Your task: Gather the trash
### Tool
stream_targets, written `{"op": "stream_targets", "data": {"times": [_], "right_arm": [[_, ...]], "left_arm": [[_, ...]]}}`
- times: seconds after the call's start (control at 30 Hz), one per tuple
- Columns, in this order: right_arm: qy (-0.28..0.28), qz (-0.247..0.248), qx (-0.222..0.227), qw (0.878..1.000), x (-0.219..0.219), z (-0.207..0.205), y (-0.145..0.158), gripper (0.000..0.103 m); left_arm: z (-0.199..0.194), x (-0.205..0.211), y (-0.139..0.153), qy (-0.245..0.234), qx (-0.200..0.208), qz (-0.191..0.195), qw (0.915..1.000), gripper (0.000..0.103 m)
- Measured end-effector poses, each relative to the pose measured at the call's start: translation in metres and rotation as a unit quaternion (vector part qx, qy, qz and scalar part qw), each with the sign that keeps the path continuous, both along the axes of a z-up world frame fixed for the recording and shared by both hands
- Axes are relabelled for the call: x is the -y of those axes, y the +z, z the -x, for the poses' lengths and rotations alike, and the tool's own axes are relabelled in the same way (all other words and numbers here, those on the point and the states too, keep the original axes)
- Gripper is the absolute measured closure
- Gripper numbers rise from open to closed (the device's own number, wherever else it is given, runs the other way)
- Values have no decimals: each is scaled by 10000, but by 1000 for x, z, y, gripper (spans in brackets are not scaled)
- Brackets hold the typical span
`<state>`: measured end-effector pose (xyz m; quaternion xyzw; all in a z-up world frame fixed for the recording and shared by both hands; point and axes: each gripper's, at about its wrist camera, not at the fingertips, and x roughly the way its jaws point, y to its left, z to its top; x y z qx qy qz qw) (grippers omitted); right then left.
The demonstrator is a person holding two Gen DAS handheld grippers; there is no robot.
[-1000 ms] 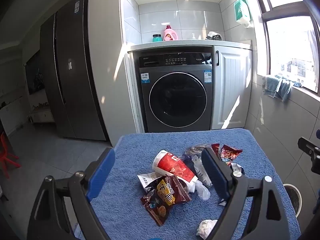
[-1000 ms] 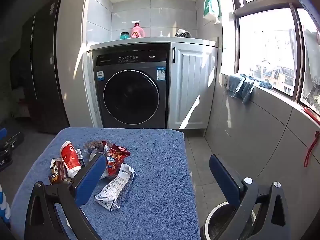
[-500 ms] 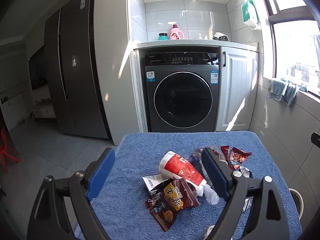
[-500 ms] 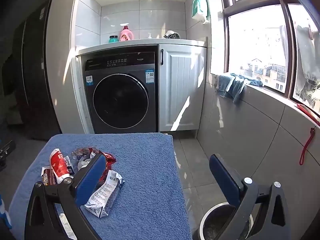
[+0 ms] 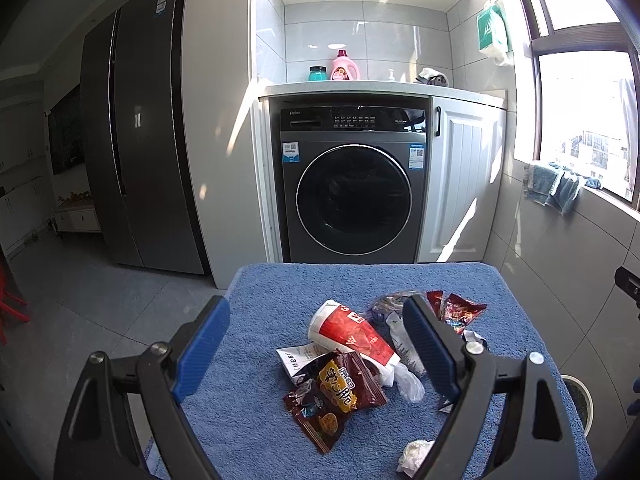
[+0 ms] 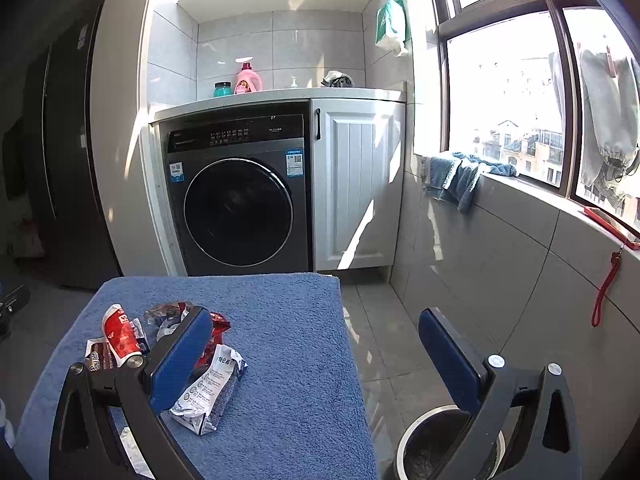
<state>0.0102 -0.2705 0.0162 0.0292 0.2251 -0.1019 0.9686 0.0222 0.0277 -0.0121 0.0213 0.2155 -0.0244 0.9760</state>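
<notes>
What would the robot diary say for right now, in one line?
left gripper: open above brown snack bag | right gripper: open, empty | wrappers on blue towel | trash bin: on floor beside

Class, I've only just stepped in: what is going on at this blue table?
A person holds two hand-held grippers over a blue towel-covered table strewn with trash. The left hand-held gripper is open above a red paper cup and brown snack packet. The right hand-held gripper is open and empty near the bin. Nothing is picked up yet.

We see a grey washing machine [image 5: 354,196] under a counter, a pink detergent bottle [image 5: 341,66] above (label unreadable), blue towels [image 6: 456,178] on the windowsill.
</notes>
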Motion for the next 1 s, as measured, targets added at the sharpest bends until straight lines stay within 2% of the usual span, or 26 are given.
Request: {"op": "stream_targets", "data": {"times": [0.27,0.6,0.77,1.0], "right_arm": [[70,-8,144,9999,-10,18,13,0],[194,-96,288,9994,-17,32,24,0],[286,-96,223,9993,-24,27,22,0],[423,-115,-116,9990,-30,6,6,0]], "left_arm": [[13,-13,12,-90,2,146,9999,15],[25,-50,11,199,24,294,9994,15],[20,-56,-3,74,-193,347,9992,15],[-4,-42,-33,-318,-761,440,9956,15]]}}
